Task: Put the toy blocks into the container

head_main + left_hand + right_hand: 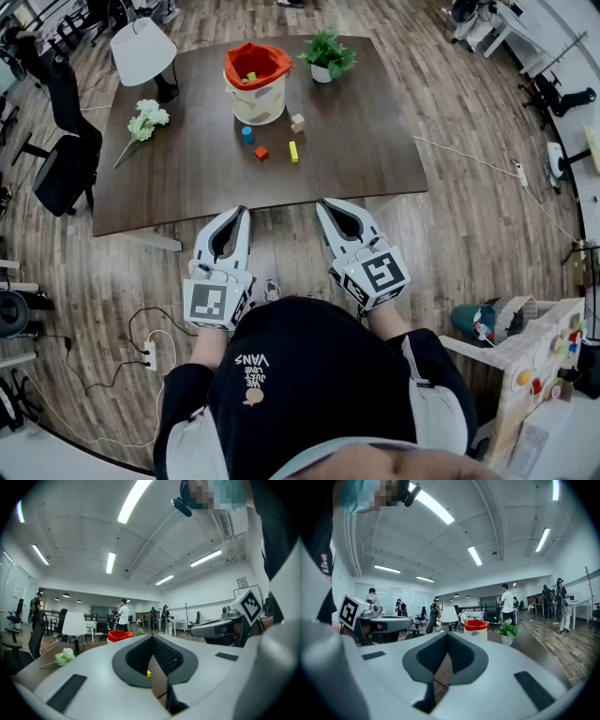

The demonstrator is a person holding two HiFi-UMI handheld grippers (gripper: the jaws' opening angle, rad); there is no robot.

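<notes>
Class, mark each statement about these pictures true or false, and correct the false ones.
1. Four toy blocks lie on the table, outside the container. True.
2. The left gripper holds the yellow block. False: it is shut on nothing and held short of the table, and the yellow block lies on the table.
3. In the head view, the potted plant stands right of the container. True.
4. The white flowers are inside the container. False: they lie on the table, left of it.
5. The right gripper has its jaws wide apart. False: they are shut.
</notes>
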